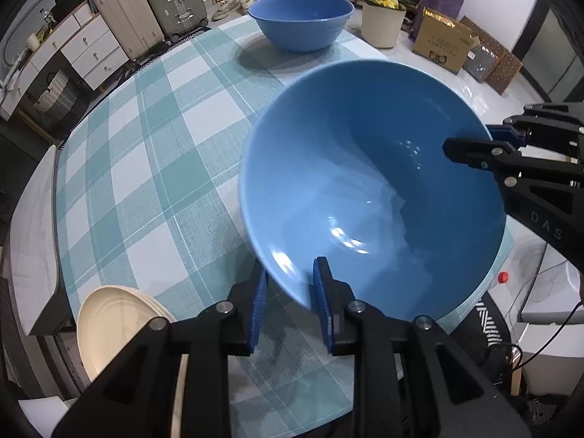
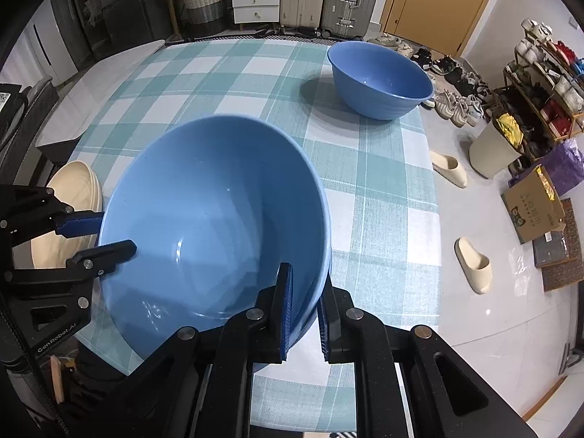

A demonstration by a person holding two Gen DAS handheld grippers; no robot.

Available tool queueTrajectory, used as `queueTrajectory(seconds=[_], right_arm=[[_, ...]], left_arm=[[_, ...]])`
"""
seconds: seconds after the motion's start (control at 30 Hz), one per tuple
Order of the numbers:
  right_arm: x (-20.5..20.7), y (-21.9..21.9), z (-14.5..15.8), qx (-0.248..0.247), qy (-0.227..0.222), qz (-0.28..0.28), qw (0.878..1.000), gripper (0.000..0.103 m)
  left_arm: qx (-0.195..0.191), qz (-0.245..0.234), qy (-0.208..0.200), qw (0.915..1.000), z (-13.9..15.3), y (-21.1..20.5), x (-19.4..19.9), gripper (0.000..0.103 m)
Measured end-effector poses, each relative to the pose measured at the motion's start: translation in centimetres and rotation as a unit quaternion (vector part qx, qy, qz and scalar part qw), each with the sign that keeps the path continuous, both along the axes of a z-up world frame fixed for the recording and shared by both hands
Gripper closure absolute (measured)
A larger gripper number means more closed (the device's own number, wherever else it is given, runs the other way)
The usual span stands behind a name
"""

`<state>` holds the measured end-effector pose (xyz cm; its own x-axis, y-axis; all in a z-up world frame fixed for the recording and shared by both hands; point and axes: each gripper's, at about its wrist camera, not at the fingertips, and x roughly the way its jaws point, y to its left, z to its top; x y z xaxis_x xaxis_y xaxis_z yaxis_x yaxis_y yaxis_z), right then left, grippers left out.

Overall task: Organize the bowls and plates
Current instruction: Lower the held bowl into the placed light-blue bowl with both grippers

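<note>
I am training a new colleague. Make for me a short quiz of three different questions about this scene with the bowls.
1. True or false: both grippers straddle the rim of the near blue bowl.
2. How many blue bowls are on the checked tablecloth?
3. What lies at the table edge beside the left gripper? A) cream plates B) a red cup C) a fork

Key
1. True: the right gripper is shut on the rim, and the left has its rim between the pads.
2. Two, counting the far blue bowl.
3. A, the cream plates.
</note>
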<state>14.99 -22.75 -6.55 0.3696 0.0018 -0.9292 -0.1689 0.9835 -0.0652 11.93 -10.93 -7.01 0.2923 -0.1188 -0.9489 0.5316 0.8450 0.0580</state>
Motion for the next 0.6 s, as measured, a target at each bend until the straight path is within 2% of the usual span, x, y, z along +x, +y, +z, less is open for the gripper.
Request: queueTrajectory(seconds=[0.1, 0.3, 0.4, 0.6], right_arm=[[-0.32, 0.22, -0.15, -0.013, -0.006, 0.005, 1.000, 0.091], [-1.02, 0.16, -1.00, -0.010, -0.004, 0.006, 1.000, 0.091], [-0.95, -0.02, -0.93, -0.011, -0.004, 0.004, 1.000, 0.091], [-0.89, -0.44, -0.42, -0.044, -0.032, 0.003, 0.999, 0.091]], left_arm=[[0.003, -0.002, -0.017, 0.9999, 0.72, 0.06, -0.08, 0.079], [-0.006, -0.001, -0.017, 0.9998, 0.83, 0.24, -0.18, 0.076], [-0.019, 0.004, -0.013, 0.9997, 0.50, 0.45, -0.24, 0.069], [-0.046, 0.013, -0.024, 0.9986, 0.86, 0.96, -0.55, 0.067]])
